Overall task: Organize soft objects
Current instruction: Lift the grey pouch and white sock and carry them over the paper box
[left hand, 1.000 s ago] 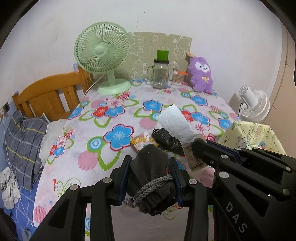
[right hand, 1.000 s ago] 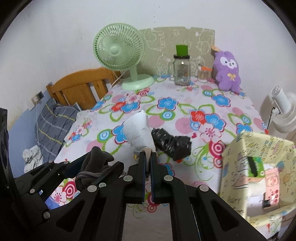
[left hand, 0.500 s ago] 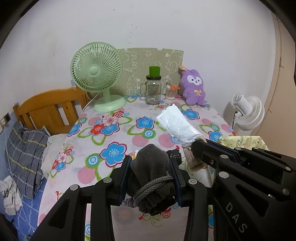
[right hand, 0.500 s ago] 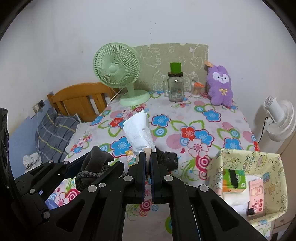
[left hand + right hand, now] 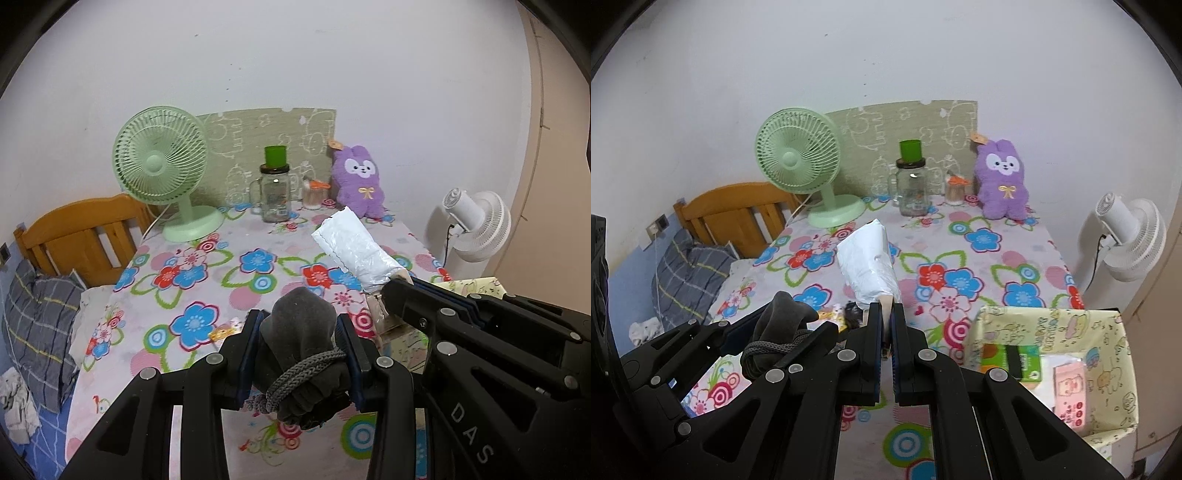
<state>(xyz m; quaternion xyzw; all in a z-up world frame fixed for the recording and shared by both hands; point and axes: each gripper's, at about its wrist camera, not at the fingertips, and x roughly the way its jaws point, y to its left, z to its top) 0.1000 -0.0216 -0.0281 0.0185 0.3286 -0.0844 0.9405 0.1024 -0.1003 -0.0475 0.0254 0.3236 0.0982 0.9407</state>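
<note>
My left gripper [image 5: 297,325] is shut on a dark grey cloth bundle [image 5: 299,336] tied with a grey cord, held above the flowered table [image 5: 207,280]. The same bundle [image 5: 779,325] shows at the left of the right wrist view. My right gripper [image 5: 885,314] is shut on the bottom edge of a white soft packet [image 5: 870,262], which stands up above the jaws. That white packet [image 5: 351,247] also shows at the right in the left wrist view. A black crumpled bag [image 5: 853,312] and a small colourful packet [image 5: 221,332] lie on the table below.
A yellow patterned box [image 5: 1052,369] holding packets stands at the table's right edge. At the back stand a green fan [image 5: 162,170], a glass jar [image 5: 275,192] with a green cup on top, and a purple plush toy [image 5: 360,181]. A white fan [image 5: 1126,236] stands right; a wooden bed frame [image 5: 77,236] is on the left.
Both grippers have risen and drawn back from the table with their loads; the table objects look smaller and farther. The yellow box has come fully into the right wrist view.
</note>
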